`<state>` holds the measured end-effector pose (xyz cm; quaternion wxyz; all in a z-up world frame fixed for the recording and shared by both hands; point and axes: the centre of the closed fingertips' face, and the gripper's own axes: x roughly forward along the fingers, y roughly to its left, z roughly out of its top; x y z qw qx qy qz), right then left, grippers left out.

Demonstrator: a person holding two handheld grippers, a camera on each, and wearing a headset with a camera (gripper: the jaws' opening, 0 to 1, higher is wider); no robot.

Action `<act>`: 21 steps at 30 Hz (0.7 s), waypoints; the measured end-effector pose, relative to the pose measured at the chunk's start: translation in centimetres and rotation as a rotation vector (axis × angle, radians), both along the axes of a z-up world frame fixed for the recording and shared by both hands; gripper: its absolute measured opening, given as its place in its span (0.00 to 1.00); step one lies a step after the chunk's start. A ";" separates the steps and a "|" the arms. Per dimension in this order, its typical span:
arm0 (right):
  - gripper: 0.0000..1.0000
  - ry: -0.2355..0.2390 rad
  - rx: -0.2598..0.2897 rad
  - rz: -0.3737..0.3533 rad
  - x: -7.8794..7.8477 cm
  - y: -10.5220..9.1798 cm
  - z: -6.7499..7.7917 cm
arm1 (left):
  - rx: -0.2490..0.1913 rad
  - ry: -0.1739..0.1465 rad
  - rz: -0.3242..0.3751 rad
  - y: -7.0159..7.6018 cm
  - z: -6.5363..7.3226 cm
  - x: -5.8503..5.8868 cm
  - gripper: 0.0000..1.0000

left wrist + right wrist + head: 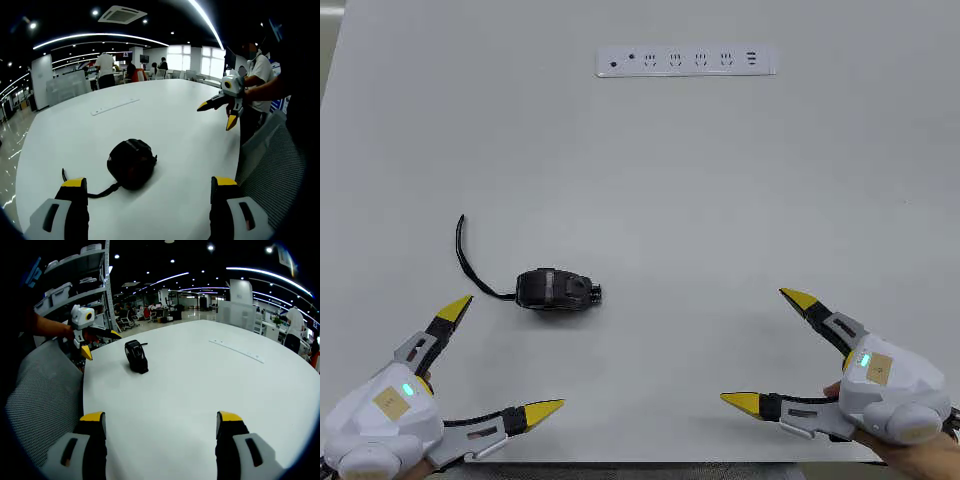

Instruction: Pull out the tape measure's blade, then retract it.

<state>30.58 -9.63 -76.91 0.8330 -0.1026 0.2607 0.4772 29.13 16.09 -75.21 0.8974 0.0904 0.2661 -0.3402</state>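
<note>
Tape measure (556,289): dark case, with lettering and blade tip too small to make out. In the head view the bodies of both hand-held grippers are cut off by the bottom edge. Background people (105,67) in the left gripper view are small and indistinct.

The tape measure lies on the white desk (720,200), about 8 o'clock from centre. Its black wrist strap (468,262) trails from the 9 o'clock end and curls toward 11. A white power strip (686,61) sits at 12 o'clock, well apart. A grey mesh chair back (45,390) stands beside the desk edge.

Left hand-held gripper (516,350): jaws spread wide, holding nothing. It is near the tape measure's 7 o'clock, with bare desk between them. Right hand-held gripper (752,344): jaws likewise wide and empty, at 4 o'clock, well apart from the tape measure.
</note>
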 end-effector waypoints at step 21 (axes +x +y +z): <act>0.92 -0.005 -0.006 0.004 0.1 -0.1 0.1 | 0.006 -0.002 -0.017 -0.4 0.2 0.1 1.00</act>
